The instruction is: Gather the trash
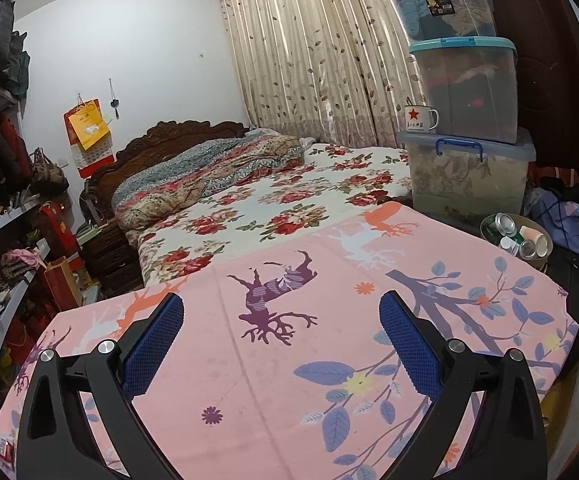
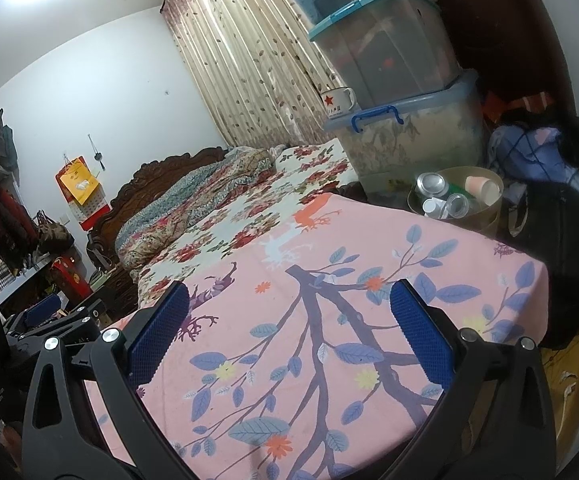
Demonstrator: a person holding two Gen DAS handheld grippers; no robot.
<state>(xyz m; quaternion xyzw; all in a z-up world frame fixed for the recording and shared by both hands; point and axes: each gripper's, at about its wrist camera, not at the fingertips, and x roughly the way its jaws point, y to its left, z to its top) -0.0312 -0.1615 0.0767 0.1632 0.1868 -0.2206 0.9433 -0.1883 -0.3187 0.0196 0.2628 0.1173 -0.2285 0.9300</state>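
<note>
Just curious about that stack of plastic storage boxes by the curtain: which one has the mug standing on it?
The bottom box, the one with the blue handle and pale lid. The white mug with a red star stands on its lid, beside the two teal-lidded boxes stacked above.

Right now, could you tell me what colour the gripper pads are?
Blue, textured pads; clearest in the left wrist view.

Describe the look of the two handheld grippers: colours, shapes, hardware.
The left gripper and the right gripper look alike: black angular frames with triangular cut-outs, round silver bolt heads at the pivots, and jaws faced with flat blue pads in a fine knurled texture. In the right wrist view the left gripper carries a black block with small white lettering, too small to read.
</note>
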